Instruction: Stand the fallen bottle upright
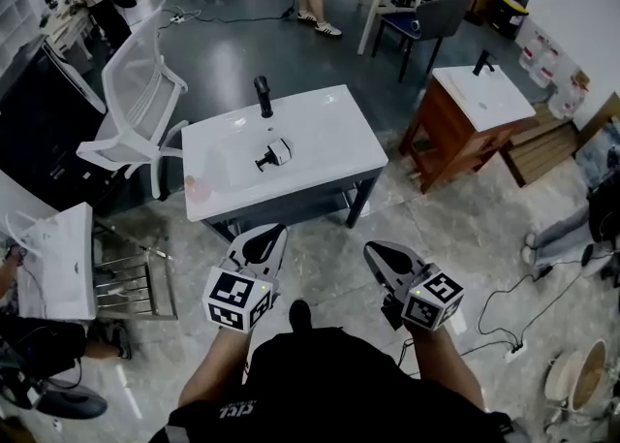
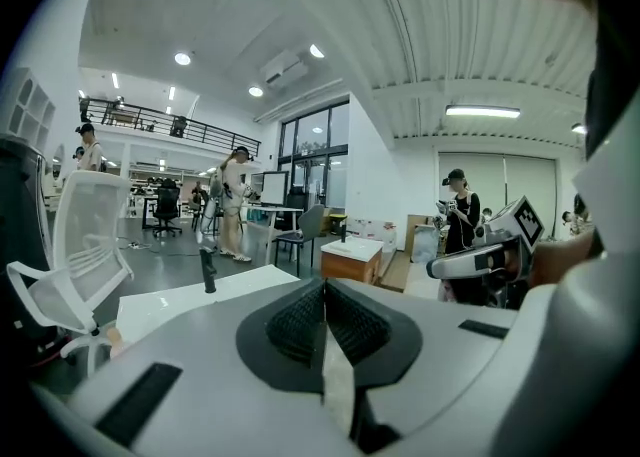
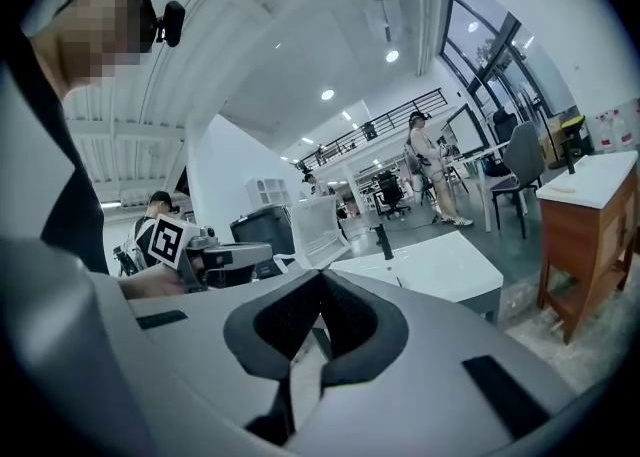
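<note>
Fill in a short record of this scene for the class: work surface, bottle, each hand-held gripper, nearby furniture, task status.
Work surface: white sink-top table with a black faucet
Bottle: small bottle lying on its side in the basin, in front of the faucet
Left hand-held gripper: jaws together, nothing held, short of the table
Right hand-held gripper: jaws together, nothing held, short of the table
Nearby furniture: white mesh chair left of the table; wooden cabinet to its right
Task status: bottle not yet stood upright
</note>
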Tool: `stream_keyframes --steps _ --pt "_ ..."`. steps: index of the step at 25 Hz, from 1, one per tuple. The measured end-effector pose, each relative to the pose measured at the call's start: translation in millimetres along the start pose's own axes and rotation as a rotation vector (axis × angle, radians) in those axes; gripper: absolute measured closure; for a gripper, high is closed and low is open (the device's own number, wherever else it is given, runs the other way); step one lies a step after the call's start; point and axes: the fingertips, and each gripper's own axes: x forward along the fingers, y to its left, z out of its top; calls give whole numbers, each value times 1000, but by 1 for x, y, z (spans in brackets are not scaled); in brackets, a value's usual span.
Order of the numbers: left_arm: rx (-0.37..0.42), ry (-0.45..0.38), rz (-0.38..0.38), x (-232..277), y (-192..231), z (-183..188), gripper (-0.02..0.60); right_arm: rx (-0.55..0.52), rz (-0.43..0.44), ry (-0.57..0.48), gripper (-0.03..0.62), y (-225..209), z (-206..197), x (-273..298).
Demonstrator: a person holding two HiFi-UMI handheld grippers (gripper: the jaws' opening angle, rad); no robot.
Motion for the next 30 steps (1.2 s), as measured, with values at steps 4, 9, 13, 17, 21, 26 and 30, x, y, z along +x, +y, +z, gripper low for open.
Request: stream_keyframes --steps 4,9,13,17,21,26,30 --pt "0 -39 -26 16 30 13 563 -12 -38 -14 582 -8 19 26" --pt "12 -50 -37 32 64 19 561 -21 -39 -15 582 -15 31 65" --pt "-4 -36 -23 45 86 18 561 -4 -8 14 581 -20 31 93" --pt "-22 -7 9 71 107 11 562 -26 0 63 581 -52 31 115" --pt "-43 14 65 110 123 10 563 -10 40 79 580 -100 41 135" --pt "-79 -1 154 171 141 33 563 -22 94 126 580 -173 74 164" --pt "-76 3 202 217 145 54 561 -66 184 122 581 -221 113 186"
